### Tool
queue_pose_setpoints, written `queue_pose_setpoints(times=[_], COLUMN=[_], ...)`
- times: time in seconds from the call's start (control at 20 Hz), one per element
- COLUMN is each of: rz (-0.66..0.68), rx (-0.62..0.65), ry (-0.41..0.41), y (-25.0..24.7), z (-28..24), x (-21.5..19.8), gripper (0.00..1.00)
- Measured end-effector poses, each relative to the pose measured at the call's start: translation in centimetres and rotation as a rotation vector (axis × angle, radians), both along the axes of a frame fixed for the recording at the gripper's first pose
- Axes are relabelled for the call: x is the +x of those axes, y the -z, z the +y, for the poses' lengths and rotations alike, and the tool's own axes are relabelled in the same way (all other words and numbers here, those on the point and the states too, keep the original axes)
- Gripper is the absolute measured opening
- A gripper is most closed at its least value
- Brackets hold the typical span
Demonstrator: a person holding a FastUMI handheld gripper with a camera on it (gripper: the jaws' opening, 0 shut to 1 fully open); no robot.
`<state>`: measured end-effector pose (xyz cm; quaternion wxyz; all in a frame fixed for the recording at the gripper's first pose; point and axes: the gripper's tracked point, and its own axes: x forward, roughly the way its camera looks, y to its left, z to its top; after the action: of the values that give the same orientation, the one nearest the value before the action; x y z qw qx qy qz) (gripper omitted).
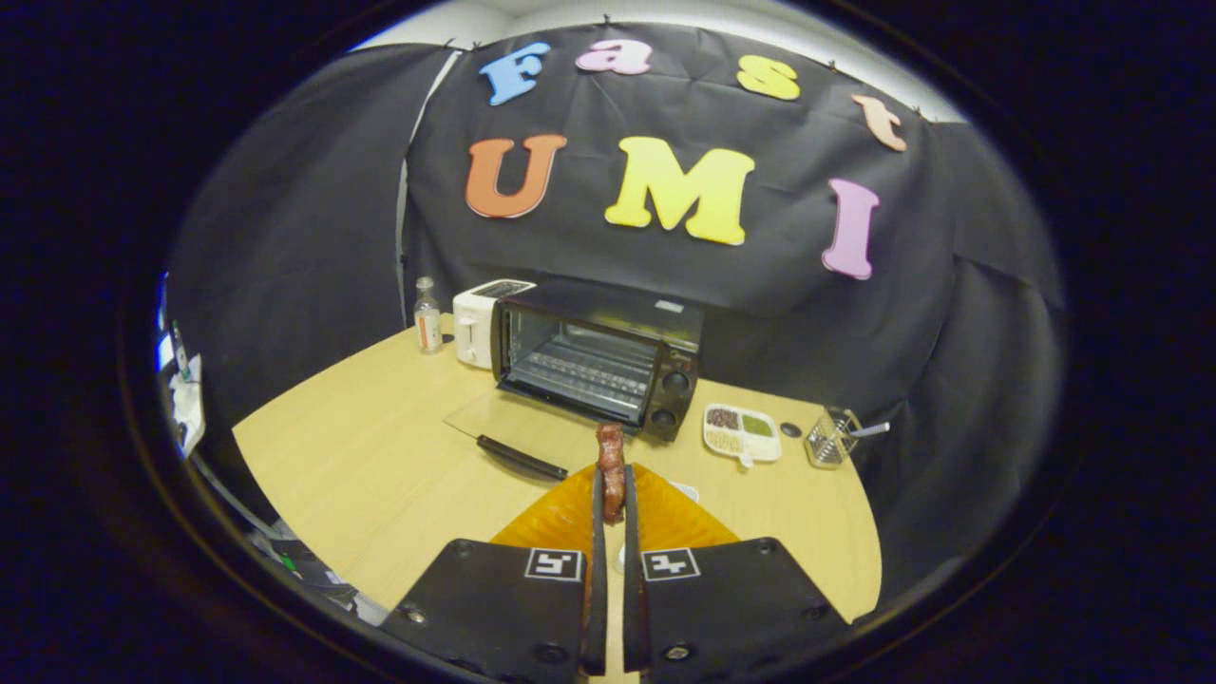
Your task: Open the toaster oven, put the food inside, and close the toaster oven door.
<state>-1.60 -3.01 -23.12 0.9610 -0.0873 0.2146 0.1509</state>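
A black toaster oven (608,356) stands at the back of the wooden table (380,456), its glass door (513,426) folded down flat toward me, handle at the front. The wire rack inside is bare. My gripper (613,499) is shut on a brown piece of food (610,461), which sticks up from between the fingertips. The food hangs above the table, a short way in front of the oven's right side, near its knobs.
A white toaster (475,323) and a small bottle (427,316) stand left of the oven. To the right are a white divided dish (743,432) and a wire basket (832,437) holding a utensil. An orange mat (570,513) lies under my fingers.
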Motion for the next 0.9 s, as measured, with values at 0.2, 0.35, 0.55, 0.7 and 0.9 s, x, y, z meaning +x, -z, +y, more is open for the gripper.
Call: queue_pose_setpoints(times=[0.2,0.35,0.55,0.7,0.9], rz=[-0.077,-0.077,-0.064,-0.066,0.027], rx=[-0.042,-0.008,0.098,0.234,0.462], ry=[0.004,0.021,0.092,0.133,0.178], y=[-0.4,0.8,2.4,3.4,6.6], z=[3.7,6.5,8.6,10.2,12.6], x=[1.2,3.2,7.3,10.6,14.2], gripper=[0.1,0.1,0.1,0.1,0.1])
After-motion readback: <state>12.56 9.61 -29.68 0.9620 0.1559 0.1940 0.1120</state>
